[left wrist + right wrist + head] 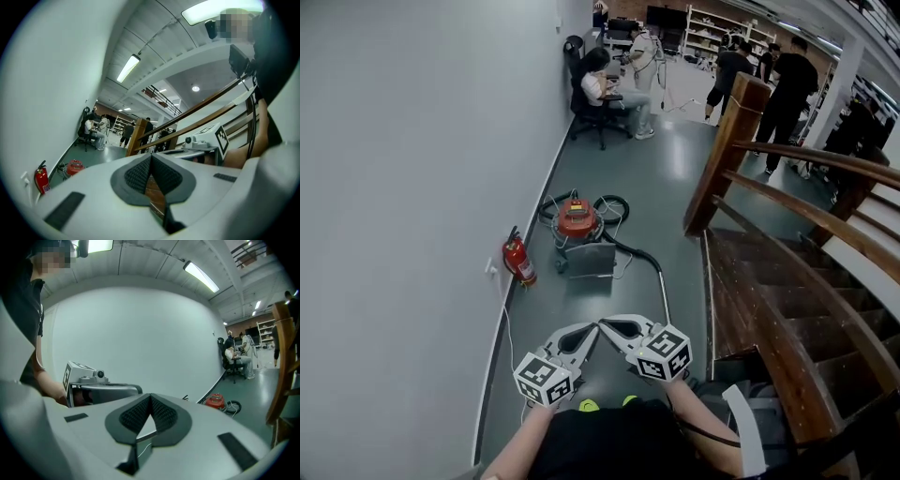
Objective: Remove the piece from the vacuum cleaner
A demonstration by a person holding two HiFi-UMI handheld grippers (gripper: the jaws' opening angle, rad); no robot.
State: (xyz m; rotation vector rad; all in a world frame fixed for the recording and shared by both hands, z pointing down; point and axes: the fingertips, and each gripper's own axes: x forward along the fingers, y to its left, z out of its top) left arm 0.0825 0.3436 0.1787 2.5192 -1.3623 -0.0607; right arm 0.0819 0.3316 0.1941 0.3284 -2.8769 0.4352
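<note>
Grippers low and centre in the head view, tips angled in toward each other and almost meeting. The left gripper (pixel 588 331) has its jaws pressed together with nothing between them, and its own view confirms it: ribbed pads closed tight (pixel 151 156). Same story for the right gripper (pixel 608 327), jaws together and empty in its own view (pixel 151 396).

Up the frame, well apart from both grippers, the red vacuum cleaner (pixel 577 217) stands on the grey-green floor (pixel 666 187) near the white wall (pixel 412 187). Its dark hose (pixel 660 272) loops round the body and runs down the frame toward the grippers. A grey boxy item (pixel 589 259) lies just below the vacuum in the frame; what it is, hard to say. A red fire extinguisher (pixel 518 260) stands against the wall at its left. A wooden staircase (pixel 787 309) fills the right side. At the top, a person (pixel 602 86) sits on a chair.
</note>
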